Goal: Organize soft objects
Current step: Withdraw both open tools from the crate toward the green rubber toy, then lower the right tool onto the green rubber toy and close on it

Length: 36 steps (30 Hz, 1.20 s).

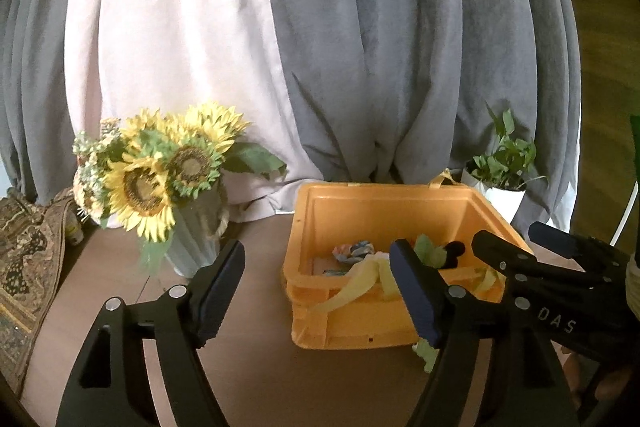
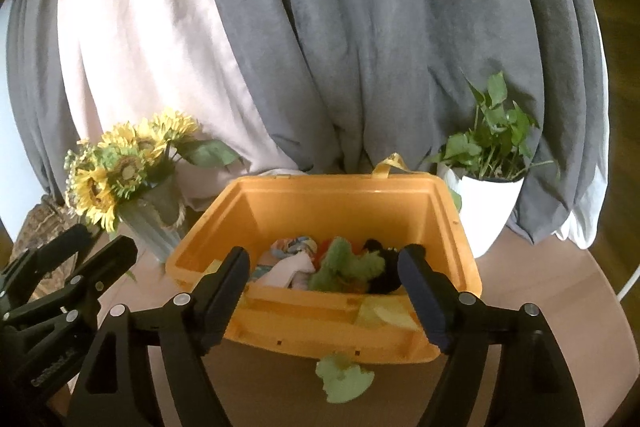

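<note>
An orange plastic bin (image 1: 384, 205) (image 2: 336, 195) stands on the brown table and holds several soft things: a green plush (image 2: 344, 263), a white sock (image 2: 292, 269), a black item (image 2: 384, 267) and a patterned cloth (image 1: 354, 251). A pale yellow cloth (image 1: 360, 281) drapes over its front rim. A small green soft piece (image 2: 343, 377) lies on the table in front of the bin. My left gripper (image 1: 316, 291) is open and empty, left of the bin's front. My right gripper (image 2: 324, 287) is open and empty, just before the bin's front rim.
A vase of sunflowers (image 1: 160, 171) (image 2: 124, 171) stands left of the bin. A potted green plant in a white pot (image 2: 486, 187) (image 1: 502, 179) stands behind right. Grey and pink curtains hang behind. A patterned cloth (image 1: 24, 267) lies at the far left.
</note>
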### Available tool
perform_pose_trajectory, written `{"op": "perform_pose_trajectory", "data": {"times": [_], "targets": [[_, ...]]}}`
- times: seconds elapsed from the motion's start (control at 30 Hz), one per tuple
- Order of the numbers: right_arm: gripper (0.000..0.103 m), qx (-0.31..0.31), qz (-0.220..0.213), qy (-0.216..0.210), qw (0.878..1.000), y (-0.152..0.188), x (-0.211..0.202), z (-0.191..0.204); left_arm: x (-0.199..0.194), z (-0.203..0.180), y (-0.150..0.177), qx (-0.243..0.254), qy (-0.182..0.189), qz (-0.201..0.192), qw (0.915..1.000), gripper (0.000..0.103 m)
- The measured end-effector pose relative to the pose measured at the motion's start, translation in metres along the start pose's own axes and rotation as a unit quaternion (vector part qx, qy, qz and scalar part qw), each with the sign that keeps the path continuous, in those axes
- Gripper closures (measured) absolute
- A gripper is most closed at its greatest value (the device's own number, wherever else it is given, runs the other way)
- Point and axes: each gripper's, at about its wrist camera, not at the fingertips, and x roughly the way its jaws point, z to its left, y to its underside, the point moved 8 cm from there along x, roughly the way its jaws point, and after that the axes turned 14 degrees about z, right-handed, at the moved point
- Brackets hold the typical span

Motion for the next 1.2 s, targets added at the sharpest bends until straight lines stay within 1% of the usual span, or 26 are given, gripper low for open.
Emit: {"op": "perform_pose_trajectory", "data": {"times": [0.13,0.17,0.37,0.9,1.2], "targets": [[0.024,0.001,0.003,0.001,1.000,0.011,-0.003,0.003,-0.003,0.005,0.011,-0.005,-0.005,0.007,1.0000,0.023],[0.024,0.001,0.004,0.001,1.000,0.014,-0.003,0.004,-0.004,0.006,0.014,-0.006,-0.007,0.009,0.9999,0.021],[0.024,0.002,0.012,-0.001,1.000,0.029,-0.001,0.006,-0.003,0.013,0.030,-0.011,-0.019,0.019,0.9996,0.018],[0.024,-0.004,0.053,-0.006,0.999,0.066,0.027,0.011,0.020,0.018,0.069,-0.019,-0.028,0.075,0.9966,0.017],[0.024,-0.002,0.084,-0.009,0.996,0.085,0.050,0.004,0.043,0.011,0.086,-0.023,-0.023,0.109,0.9935,0.017]]}}
